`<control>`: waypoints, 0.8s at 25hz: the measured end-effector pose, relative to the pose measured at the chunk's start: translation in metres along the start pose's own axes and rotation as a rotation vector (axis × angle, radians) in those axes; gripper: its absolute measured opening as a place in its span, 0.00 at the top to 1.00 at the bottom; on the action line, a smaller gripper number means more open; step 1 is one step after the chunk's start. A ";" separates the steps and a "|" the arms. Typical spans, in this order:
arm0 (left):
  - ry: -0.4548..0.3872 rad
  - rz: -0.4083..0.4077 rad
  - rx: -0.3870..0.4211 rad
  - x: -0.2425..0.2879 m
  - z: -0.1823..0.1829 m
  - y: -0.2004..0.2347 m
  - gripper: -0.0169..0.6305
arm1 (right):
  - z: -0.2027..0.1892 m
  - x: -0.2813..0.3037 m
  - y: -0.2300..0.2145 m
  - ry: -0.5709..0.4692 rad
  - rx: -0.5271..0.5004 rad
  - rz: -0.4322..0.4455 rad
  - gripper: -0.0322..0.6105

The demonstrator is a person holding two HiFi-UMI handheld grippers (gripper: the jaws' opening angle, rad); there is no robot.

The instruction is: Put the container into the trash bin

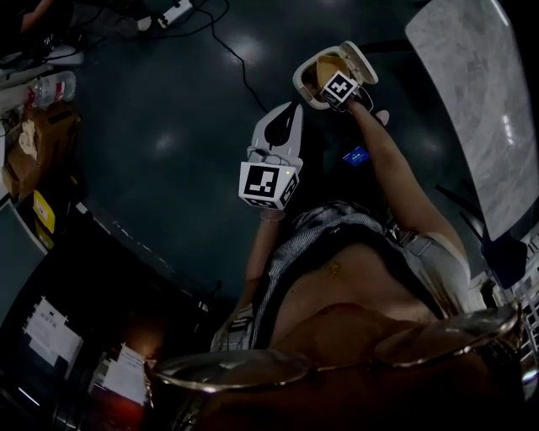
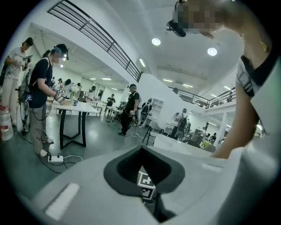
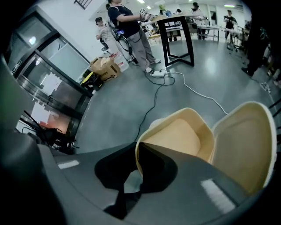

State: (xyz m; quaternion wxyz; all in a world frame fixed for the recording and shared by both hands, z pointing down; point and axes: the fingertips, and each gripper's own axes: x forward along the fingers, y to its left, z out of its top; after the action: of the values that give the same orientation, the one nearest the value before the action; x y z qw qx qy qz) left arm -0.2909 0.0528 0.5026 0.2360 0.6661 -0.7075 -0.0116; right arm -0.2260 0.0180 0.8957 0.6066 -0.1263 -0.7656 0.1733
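Two hand-held grippers are seen from above a dark, glossy floor (image 1: 168, 101), described here from left to right. At the far left a brown cardboard box (image 1: 38, 143) stands at the floor's edge. A black cable (image 1: 229, 49) runs up the floor to a white power strip (image 1: 173, 12) near the top.

Centre: the left gripper (image 1: 294, 109) points away from the person, with its marker cube (image 1: 269, 183) nearest the body. Its jaws are drawn together and nothing is held between them.

Right of centre: the right gripper (image 1: 327, 84), at the end of an outstretched forearm (image 1: 396, 177), points steeply down. Its jaws stand narrow, pinching the rim of the container (image 1: 313, 71). This is a beige hinged clamshell that hangs open, tray and lid side by side. It is carried clear of the floor, beyond and to the right of the left gripper.

Far right: the corner of a pale marble tabletop (image 1: 480, 101), well apart from the container.
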 end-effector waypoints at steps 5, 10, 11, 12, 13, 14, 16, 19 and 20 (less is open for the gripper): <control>0.033 -0.003 -0.006 0.002 -0.012 -0.001 0.97 | -0.013 0.020 -0.009 0.034 0.018 0.009 0.88; 0.051 0.009 -0.009 -0.003 -0.019 0.002 0.97 | -0.011 0.026 -0.013 -0.008 0.073 0.021 0.64; 0.052 0.012 -0.007 -0.004 -0.018 0.002 0.97 | -0.012 0.025 -0.013 -0.014 0.077 0.018 0.65; 0.053 0.013 -0.007 -0.004 -0.019 0.001 0.97 | -0.012 0.022 -0.012 -0.022 0.077 0.022 0.65; 0.054 0.014 -0.009 -0.005 -0.019 0.001 0.97 | -0.011 0.017 -0.009 -0.033 0.071 0.031 0.66; 0.054 0.013 -0.013 -0.005 -0.021 0.000 0.97 | -0.010 0.012 -0.007 -0.042 0.063 0.037 0.67; 0.055 0.005 -0.018 -0.005 -0.024 -0.002 0.97 | -0.012 0.004 -0.004 -0.053 0.057 0.041 0.69; 0.060 -0.001 -0.012 -0.006 -0.028 -0.004 0.97 | -0.014 -0.007 -0.002 -0.073 0.054 0.040 0.76; 0.062 -0.002 -0.013 -0.006 -0.029 -0.005 0.97 | -0.012 -0.010 -0.001 -0.087 0.050 0.043 0.80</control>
State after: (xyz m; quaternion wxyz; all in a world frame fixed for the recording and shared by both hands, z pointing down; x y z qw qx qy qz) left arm -0.2759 0.0665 0.5247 0.2618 0.6654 -0.6990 0.0042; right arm -0.2115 0.0145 0.8896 0.5716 -0.1197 -0.7839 0.2108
